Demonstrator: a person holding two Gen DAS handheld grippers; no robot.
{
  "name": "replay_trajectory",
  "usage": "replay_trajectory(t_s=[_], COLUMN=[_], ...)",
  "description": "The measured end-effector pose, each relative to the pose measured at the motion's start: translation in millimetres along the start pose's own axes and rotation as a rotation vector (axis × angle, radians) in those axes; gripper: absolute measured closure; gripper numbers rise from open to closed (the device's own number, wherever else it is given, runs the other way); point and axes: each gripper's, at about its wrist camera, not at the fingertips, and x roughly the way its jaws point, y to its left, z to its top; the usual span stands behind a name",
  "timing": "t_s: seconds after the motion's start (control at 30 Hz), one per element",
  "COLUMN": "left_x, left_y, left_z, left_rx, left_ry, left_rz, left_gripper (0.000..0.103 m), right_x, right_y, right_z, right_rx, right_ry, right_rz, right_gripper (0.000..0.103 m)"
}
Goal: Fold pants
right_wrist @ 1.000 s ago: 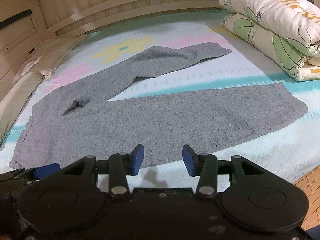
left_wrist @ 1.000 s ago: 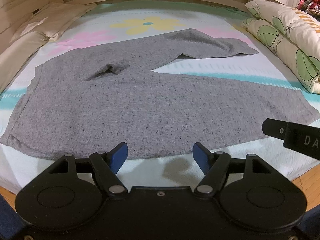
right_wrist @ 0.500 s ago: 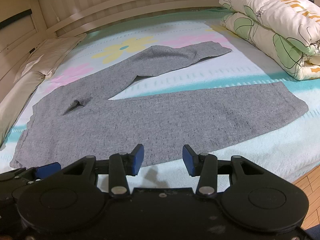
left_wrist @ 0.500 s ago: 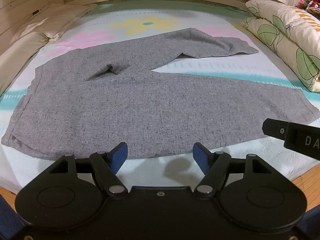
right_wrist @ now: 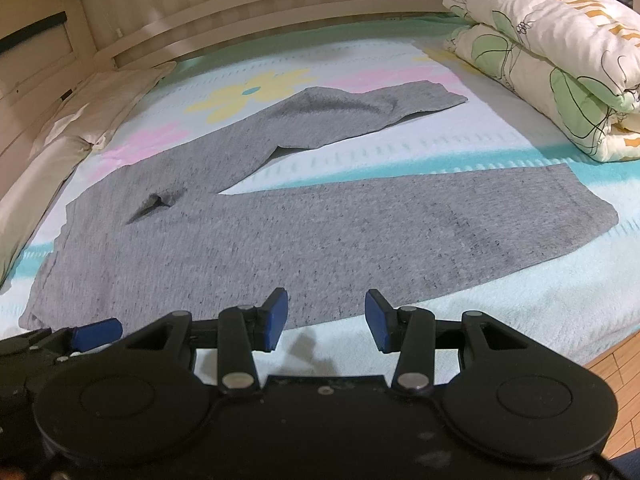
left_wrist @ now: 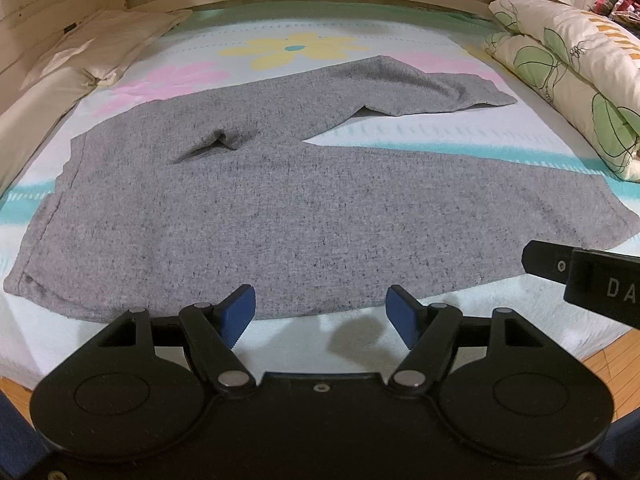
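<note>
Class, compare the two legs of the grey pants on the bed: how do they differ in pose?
The near leg lies flat and straight; the far leg angles away and is rumpled, with raised folds. The near leg reaches farther right. Both are the same speckled grey fabric.

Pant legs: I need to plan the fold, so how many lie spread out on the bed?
2: the near leg stretches rightward along the bed's front edge; the far leg angles toward the folded quilt.

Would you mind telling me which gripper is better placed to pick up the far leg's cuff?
Probably the right gripper: its view sits nearer the cuff end of the grey pants, while the left gripper faces the waistband half. Both are open.
</note>
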Motion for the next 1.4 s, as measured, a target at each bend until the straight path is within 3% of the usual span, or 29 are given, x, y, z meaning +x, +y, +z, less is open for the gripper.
replay_trajectory(t_s=[0.17,0.27,0.5,0.77,1.0,1.17,1.4], left_x=[-3.4,-5.9,-13.7,-23.0,7.8,41.5,99.0], left_y=[-3.5,-1.6,8.7,34.4,50.8,60.5,58.7], left_z=[0.6,5.6,44.9,121.5,173.7,194.3,218.5], left_rx=[0.045,0.070,0.111,0.115,0.095,0.054,0.026], left_ry=[-0.038,-0.051,-0.053,-0.120,-0.088,-0.043,0.016], left_rz=[0.028,0.007,0.005,0.002,0.034,0.042,0.077], left_gripper=[0.030,0.030,0.030,0.030,0.030,0.030,0.030], right_x=[3.0,6.3,3.0,-11.4,9.8,51.6,119.3], right_y=[1.9,5.6,16.8,12.8,-3.6,-13.1,-41.1], right_z=[0.2,-1.0,6.9,61.1,119.4,149.8,190.5], right_rx=[-0.014,-0.037,-0.040,0.037,0.075,0.025,0.129], right_ry=[0.016,0.031,0.024,0.055,0.126,0.212,0.285], right_rz=[-0.020,-0.059,-0.179,-0.086,-0.028,-0.029,-0.070], right_gripper=[0.057,0.057,0.057,0.057,0.057,0.057,0.057])
